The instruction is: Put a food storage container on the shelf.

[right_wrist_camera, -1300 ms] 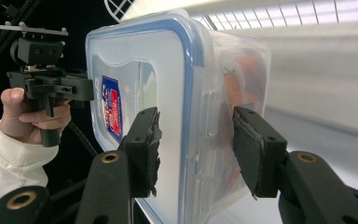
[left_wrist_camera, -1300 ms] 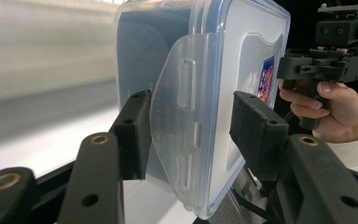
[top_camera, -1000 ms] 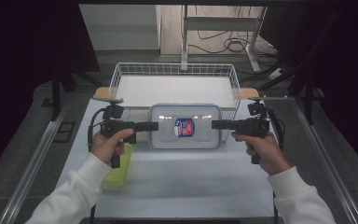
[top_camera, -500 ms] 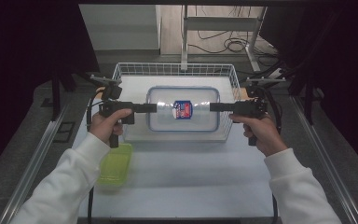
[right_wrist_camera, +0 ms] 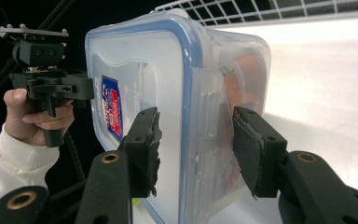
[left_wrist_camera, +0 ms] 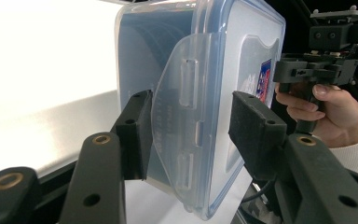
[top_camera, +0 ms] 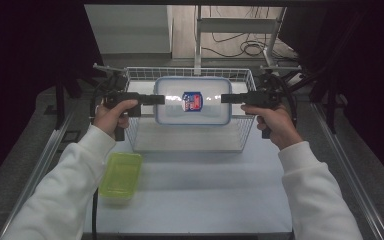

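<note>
Container (top_camera: 192, 100), clear plastic with blue-rimmed lid and a red-blue sticker (top_camera: 192, 101), hangs over the wire basket (top_camera: 241, 136), held between my two grippers, one on each short end. Left gripper (top_camera: 161, 99) is clamped on the container's left end; in the left gripper view the pads straddle the lid's clip flap (left_wrist_camera: 186, 116), and the right-hand pad looks barely touching. Right gripper (top_camera: 225, 98) grips the other end, pads on lid face and body in the right gripper view. Something orange (right_wrist_camera: 242, 88) sits inside, can't identify it. My guess at risks: the flap flexes and the left hold slips, one end drops, box tilts and hits the basket rim. Uneven lowering could do the same. Green tub (top_camera: 121, 175) sits on the table (top_camera: 205, 200), well clear.
</note>
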`<state>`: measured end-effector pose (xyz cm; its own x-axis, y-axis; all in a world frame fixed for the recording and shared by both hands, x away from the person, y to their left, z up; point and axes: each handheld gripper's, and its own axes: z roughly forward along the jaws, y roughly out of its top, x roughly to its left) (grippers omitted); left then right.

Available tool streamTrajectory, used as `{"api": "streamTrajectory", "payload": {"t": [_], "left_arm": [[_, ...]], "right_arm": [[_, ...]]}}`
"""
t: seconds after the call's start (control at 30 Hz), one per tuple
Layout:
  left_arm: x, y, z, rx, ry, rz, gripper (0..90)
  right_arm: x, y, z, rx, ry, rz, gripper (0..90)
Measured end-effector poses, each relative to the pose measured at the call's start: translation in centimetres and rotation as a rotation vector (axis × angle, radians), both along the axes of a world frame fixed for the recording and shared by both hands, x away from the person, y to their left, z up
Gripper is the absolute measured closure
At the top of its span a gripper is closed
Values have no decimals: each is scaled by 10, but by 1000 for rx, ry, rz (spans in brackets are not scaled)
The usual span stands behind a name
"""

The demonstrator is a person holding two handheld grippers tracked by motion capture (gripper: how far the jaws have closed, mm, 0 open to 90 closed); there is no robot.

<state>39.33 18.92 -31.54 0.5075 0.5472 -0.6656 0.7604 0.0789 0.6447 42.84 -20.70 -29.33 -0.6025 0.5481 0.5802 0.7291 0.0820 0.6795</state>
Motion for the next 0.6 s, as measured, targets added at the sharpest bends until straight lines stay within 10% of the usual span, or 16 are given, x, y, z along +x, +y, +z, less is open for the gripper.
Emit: {"api": "streamTrajectory", "payload": {"t": [0.6], "left_arm": [[53, 8, 7, -5, 36, 2, 507]], "right_arm": [[54, 9, 9, -10, 44, -16, 524]]}}
